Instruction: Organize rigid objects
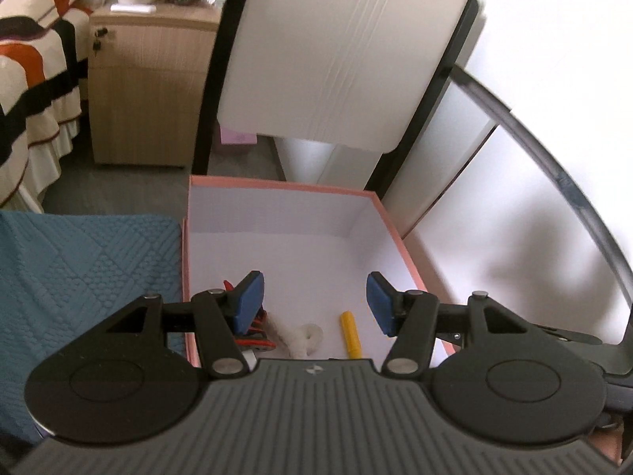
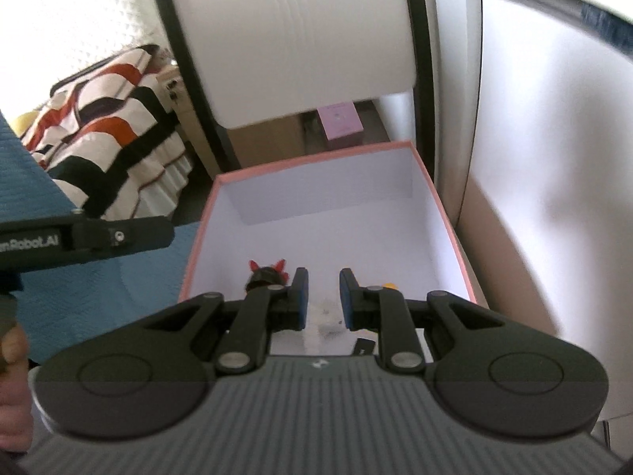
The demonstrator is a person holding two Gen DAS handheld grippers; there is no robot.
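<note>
A pink-rimmed box (image 1: 399, 233) with a white inside lies open below both grippers; it also shows in the right wrist view (image 2: 447, 213). In it lie a yellow cylinder (image 1: 350, 332), a white hook-shaped piece (image 1: 302, 336) and a red and black toy (image 1: 253, 336), partly hidden by my left fingers. My left gripper (image 1: 315, 303) is open and empty above the box's near end. My right gripper (image 2: 322, 299) is open by a narrow gap and empty, above the white piece (image 2: 320, 316). The toy (image 2: 267, 273) and the yellow cylinder (image 2: 389, 285) peek past its fingers.
A blue quilted cloth (image 1: 87, 277) lies left of the box. A white chair back with black frame (image 1: 336, 51) stands behind the box. A wooden bedside cabinet (image 1: 150, 83) and a striped bed (image 1: 31, 79) are at the far left. A white wall is on the right.
</note>
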